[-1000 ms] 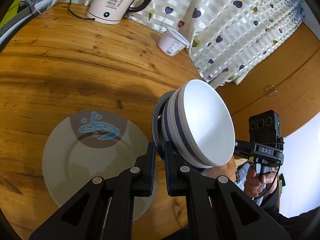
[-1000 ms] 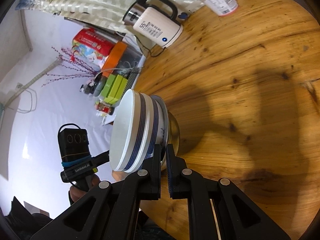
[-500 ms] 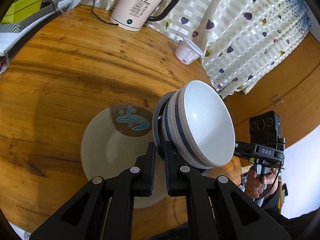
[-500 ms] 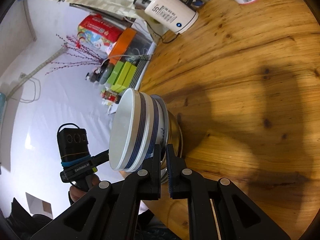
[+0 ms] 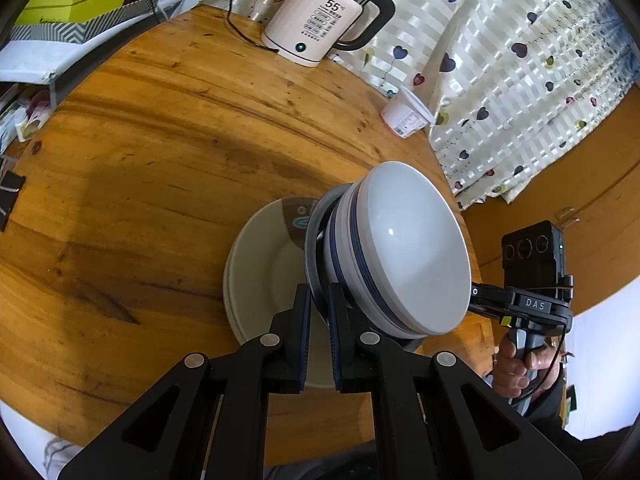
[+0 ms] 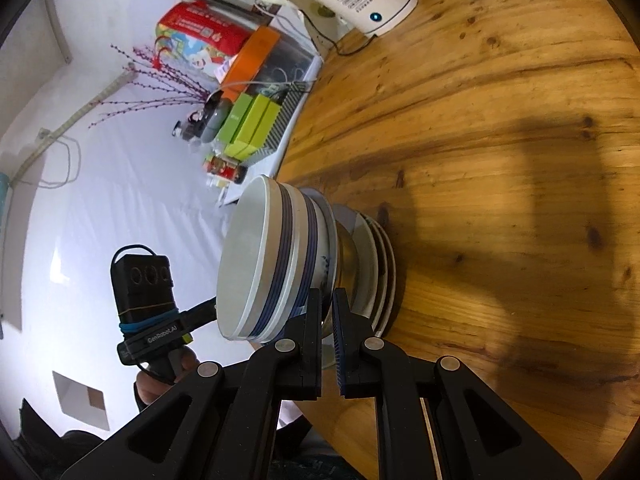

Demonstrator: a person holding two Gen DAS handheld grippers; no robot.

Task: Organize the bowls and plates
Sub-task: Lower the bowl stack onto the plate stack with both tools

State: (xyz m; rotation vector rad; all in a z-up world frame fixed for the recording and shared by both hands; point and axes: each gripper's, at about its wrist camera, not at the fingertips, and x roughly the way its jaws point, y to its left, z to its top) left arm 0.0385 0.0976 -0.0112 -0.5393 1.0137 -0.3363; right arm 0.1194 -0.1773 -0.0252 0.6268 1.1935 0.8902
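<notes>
Now showing "55" larger, the kettle (image 5: 320, 20) is nearing; both grippers, left (image 5: 318, 332) and right (image 6: 327, 334), are clamping 1 bowl stack (image 5: 400, 248) over plates (image 5: 264, 264).

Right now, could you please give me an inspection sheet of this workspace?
Surface: round wooden table, bare grain with dark knots.
Job's things: nested bowl stack held tilted over the plate stack on the table.
Clutter: electric kettle reading 55, yogurt cup near the far edge.
Grippers: left hand-held gripper and right hand-held gripper both clamp the bowl stack's rims.
Cables: kettle cord trails off the table.
Surroundings: heart-print curtain, green boxes on a side shelf.
</notes>
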